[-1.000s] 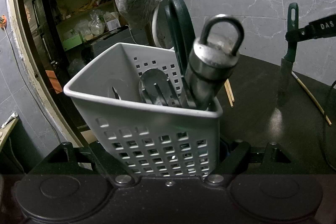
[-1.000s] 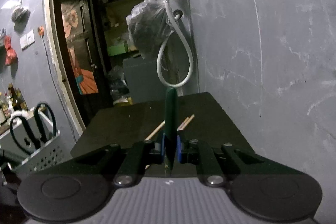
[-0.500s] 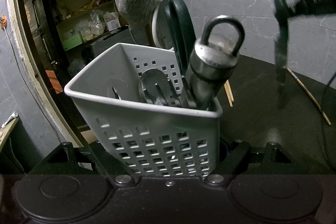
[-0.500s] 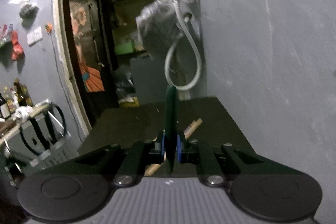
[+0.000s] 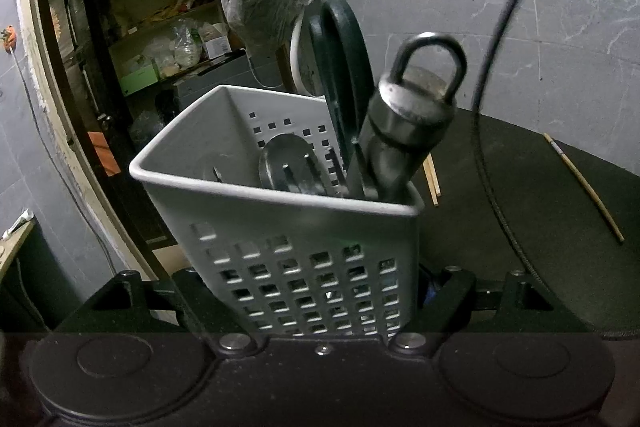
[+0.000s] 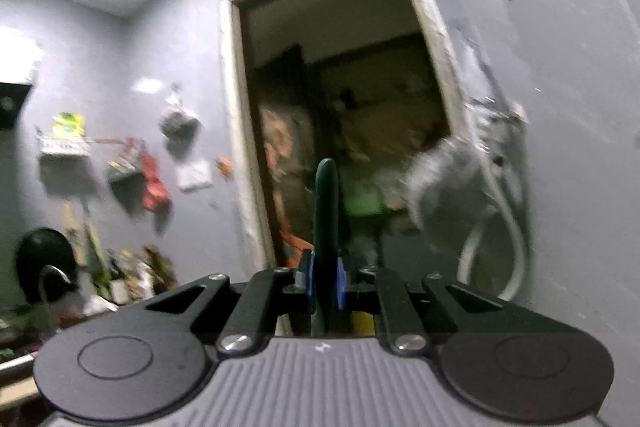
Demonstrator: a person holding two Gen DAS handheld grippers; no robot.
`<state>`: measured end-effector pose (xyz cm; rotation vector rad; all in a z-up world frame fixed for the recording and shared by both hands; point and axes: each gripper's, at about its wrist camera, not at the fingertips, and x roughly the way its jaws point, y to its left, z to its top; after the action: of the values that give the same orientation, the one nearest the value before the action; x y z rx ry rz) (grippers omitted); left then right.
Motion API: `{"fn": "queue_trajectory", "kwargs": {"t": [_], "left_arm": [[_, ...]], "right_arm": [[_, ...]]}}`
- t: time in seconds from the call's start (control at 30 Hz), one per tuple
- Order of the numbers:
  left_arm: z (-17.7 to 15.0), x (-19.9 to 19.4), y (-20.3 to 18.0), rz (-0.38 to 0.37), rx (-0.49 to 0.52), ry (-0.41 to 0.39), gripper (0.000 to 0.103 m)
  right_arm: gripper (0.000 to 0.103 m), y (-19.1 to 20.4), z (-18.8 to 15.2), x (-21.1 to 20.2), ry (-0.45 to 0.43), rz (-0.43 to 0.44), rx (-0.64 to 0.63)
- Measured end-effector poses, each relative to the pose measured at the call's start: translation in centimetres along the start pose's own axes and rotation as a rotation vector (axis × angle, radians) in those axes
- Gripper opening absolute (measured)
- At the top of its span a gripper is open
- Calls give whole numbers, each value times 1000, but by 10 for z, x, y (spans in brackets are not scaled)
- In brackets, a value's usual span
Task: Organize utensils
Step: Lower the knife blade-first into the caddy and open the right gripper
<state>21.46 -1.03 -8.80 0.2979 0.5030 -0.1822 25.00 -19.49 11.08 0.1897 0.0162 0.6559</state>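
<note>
**Desk:** What's nearest the lens, and what are the two claws doing?

**Photographer:** The left gripper (image 5: 324, 291) clamps the base of a white perforated utensil caddy (image 5: 280, 227); its jaws press on both lower sides. The right gripper (image 6: 325, 283) is pinched on the dark green handle of a knife (image 6: 326, 211), blue pads tight against it, handle standing up between the fingers. The blade is below the frame, so I cannot tell where it points.

**Desk:** How much of the sorting looks done?

**Photographer:** Partly, by my reading. Green-handled scissors (image 5: 340, 75), a slotted metal spoon (image 5: 290, 163) and a steel tool with a ring on top (image 5: 408, 123) already stand in the caddy. The knife is not in yet. Out on the dark table (image 5: 540, 227), a pair of chopsticks (image 5: 433, 179) lies just behind the caddy and a single chopstick (image 5: 584, 187) lies well apart to the right, so those look left to collect.

**Desk:** Anything in the way?

**Photographer:** A black cable (image 5: 486, 147) loops across the space beside the caddy. The ringed tool and scissors crowd the caddy's right corner, so the left half looks the freer slot. Farther back, a plastic bag (image 5: 264, 3) hangs by a wall tap and white hose, beside a doorway onto cluttered shelves (image 5: 160, 39). The right view is blurred.
</note>
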Motion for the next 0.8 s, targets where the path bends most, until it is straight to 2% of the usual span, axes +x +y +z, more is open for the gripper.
{"fn": "queue_trajectory", "kwargs": {"t": [0.13, 0.27, 0.53, 0.8], "left_arm": [[-1, 0, -1, 4, -8, -2, 82], [-1, -1, 0, 8, -11, -5, 82], [-2, -1, -1, 10, -12, -6, 82], [-2, -2, -2, 8, -9, -7, 82]], "right_arm": [[13, 9, 3, 22, -1, 71, -1], [13, 14, -17, 40, 55, 105, 18], [13, 24, -76, 51, 199, 104, 19], [13, 35, -104, 49, 302, 99, -28]]}}
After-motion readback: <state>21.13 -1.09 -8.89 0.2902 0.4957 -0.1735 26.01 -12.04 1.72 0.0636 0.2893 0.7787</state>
